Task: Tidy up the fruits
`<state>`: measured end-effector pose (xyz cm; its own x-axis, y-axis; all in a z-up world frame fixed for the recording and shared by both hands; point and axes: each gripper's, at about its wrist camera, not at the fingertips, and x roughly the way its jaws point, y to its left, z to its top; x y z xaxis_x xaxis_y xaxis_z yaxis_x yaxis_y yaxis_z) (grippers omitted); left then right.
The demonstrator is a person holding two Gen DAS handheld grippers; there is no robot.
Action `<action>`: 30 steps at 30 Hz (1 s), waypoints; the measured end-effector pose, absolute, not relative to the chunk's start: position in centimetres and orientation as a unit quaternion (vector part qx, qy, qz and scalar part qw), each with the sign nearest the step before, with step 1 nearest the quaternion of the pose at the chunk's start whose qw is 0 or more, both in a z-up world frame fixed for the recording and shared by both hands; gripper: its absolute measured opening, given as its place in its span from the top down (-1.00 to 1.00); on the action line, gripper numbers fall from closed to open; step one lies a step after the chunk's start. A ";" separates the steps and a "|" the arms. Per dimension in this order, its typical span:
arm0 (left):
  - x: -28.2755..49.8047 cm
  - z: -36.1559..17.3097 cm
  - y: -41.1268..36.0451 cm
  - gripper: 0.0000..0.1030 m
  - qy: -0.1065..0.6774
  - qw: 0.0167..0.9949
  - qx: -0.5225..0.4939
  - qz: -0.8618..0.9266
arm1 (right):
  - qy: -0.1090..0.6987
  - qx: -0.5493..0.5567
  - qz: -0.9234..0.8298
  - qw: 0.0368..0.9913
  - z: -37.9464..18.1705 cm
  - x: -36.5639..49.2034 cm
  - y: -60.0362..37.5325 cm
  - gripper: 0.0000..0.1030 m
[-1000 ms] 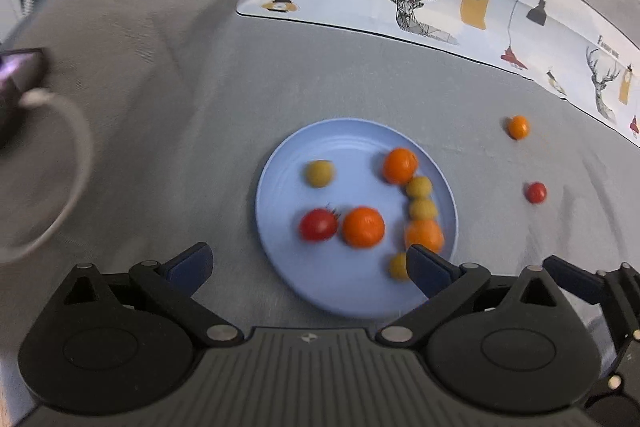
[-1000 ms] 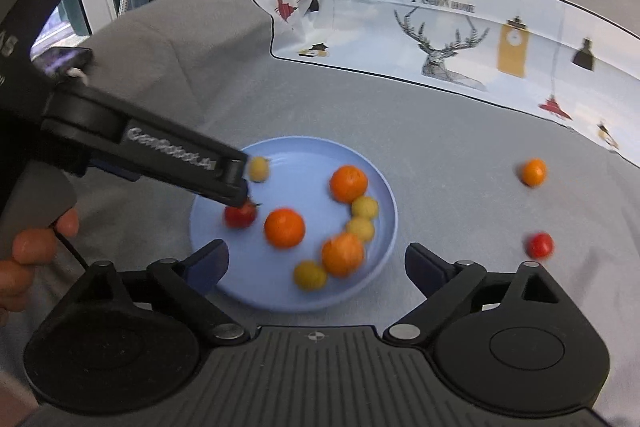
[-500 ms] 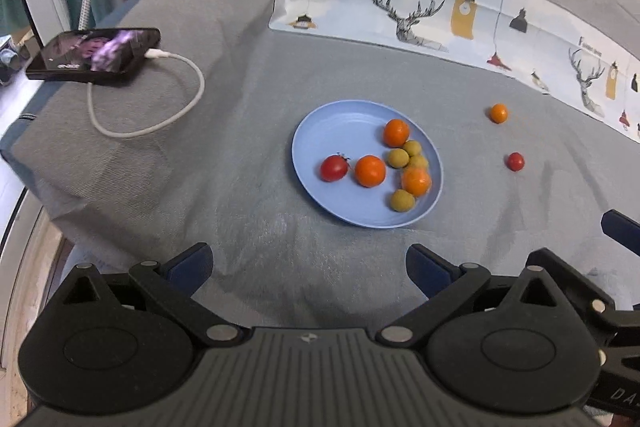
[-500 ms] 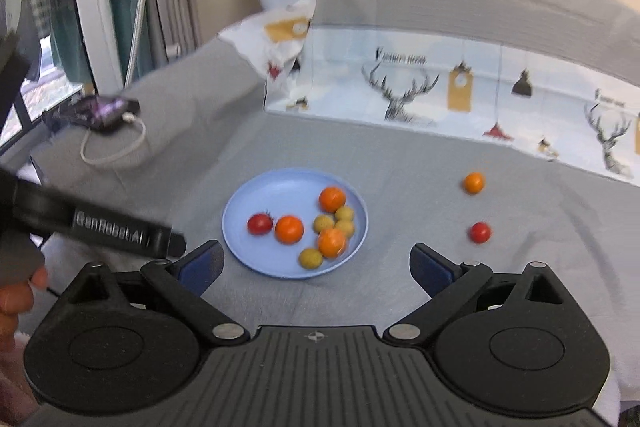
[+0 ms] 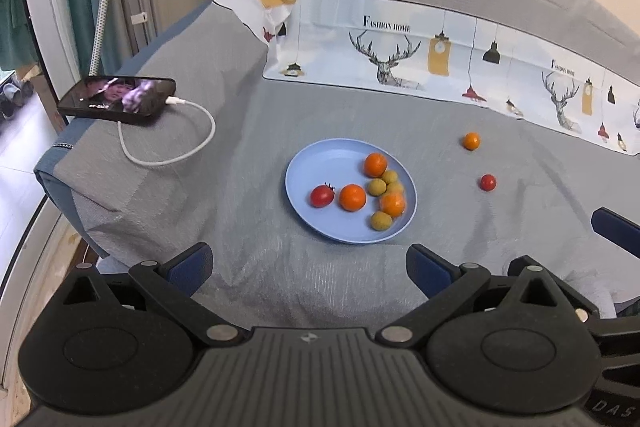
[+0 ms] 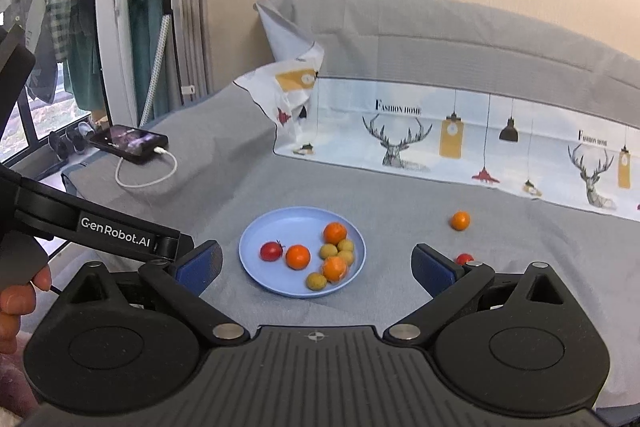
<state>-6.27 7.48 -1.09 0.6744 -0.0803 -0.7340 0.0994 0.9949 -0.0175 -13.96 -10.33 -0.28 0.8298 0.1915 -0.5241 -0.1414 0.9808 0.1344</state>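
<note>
Pulling back from the plate (image 5: 304, 163), both hand-held grippers (image 5: 310, 267) (image 6: 316, 267) gape empty, two fruits (image 5: 472, 141) (image 5: 488, 182) seemingly left outside.

A pale blue plate (image 5: 320, 163) holds orange, red and olive-yellow fruits on a grey cloth (image 5: 248, 131) beside a deer-printed sheet (image 5: 440, 55).
</note>
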 end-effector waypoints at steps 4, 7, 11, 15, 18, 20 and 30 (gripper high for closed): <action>-6.7 -0.8 7.8 -1.00 0.401 0.915 0.008 -0.049 | 0.270 0.036 0.092 0.958 0.2 -14.4 -9.9 -0.95; -6.8 -0.8 8.0 -1.00 0.400 0.915 0.004 -0.048 | 0.267 0.031 0.093 0.959 0.3 -14.6 -9.7 -0.97; -6.9 -0.8 8.1 -1.00 0.399 0.916 0.004 -0.049 | 0.267 0.026 0.094 0.959 0.3 -14.6 -9.6 -0.98; -6.7 -0.8 8.1 -1.00 0.397 0.916 0.007 -0.052 | 0.267 0.024 0.094 0.959 0.3 -14.4 -9.5 -0.98; -6.5 -0.8 7.9 -1.00 0.396 0.917 0.012 -0.054 | 0.269 0.025 0.092 0.958 0.2 -14.3 -9.5 -0.98; -6.4 -0.9 7.7 -1.00 0.396 0.916 0.016 -0.057 | 0.271 0.027 0.091 0.958 0.0 -14.2 -9.5 -0.98; -4.2 -2.0 6.8 -1.00 0.425 0.902 0.028 -0.068 | 0.281 0.024 0.073 0.957 -0.7 -13.9 -10.1 -0.98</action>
<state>-4.18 6.84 -2.01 0.6296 -0.0995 -0.7705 0.1463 0.9892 -0.0081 -13.93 -10.10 -0.73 0.8312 0.1537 -0.5343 -0.1264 0.9881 0.0876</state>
